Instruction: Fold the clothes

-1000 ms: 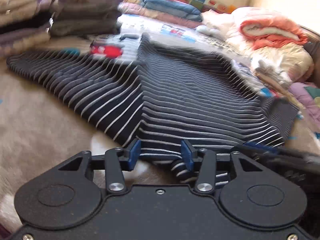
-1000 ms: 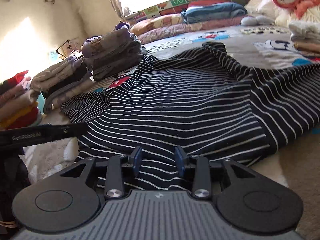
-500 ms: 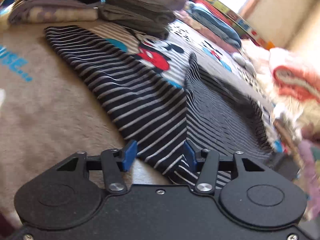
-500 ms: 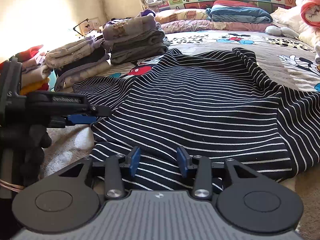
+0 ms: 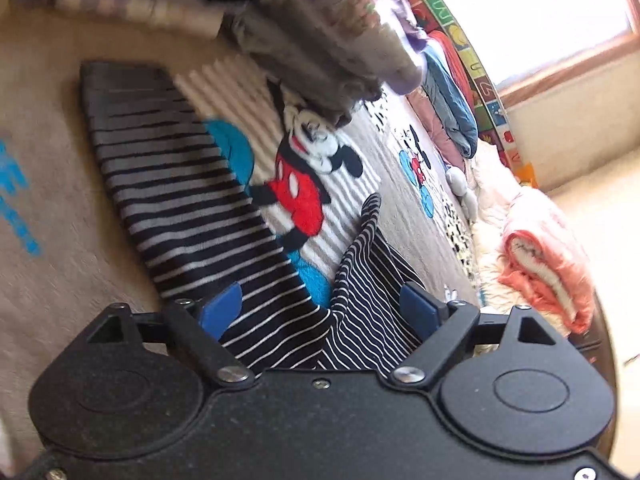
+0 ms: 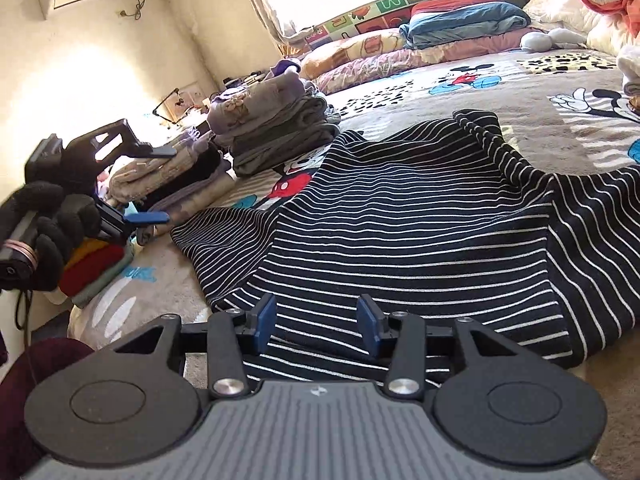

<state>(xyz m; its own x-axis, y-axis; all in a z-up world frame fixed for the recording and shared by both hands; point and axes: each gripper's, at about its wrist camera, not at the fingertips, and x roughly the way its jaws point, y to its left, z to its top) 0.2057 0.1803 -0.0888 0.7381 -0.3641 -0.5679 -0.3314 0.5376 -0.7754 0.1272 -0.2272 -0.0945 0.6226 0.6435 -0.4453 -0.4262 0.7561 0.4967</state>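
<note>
Rolled since earlier frame, left gripper (image 5: pixel 318 312) has just been opening: blue pads spread wide, soft striped knit garment (image 6: pixel 420 232) between, unpinched. Right gripper (image 6: pixel 318 330) at 6 o'clock: half-spread, grip indeterminate.

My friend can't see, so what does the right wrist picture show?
A black, white-striped shirt lies spread on a cartoon blanket, its near edge between the right claw's open blue pads. At left, a gloved hand holds the left claw open by folded clothes.

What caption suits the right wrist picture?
Right tool poised open over a striped garment spread on the bed.
</note>
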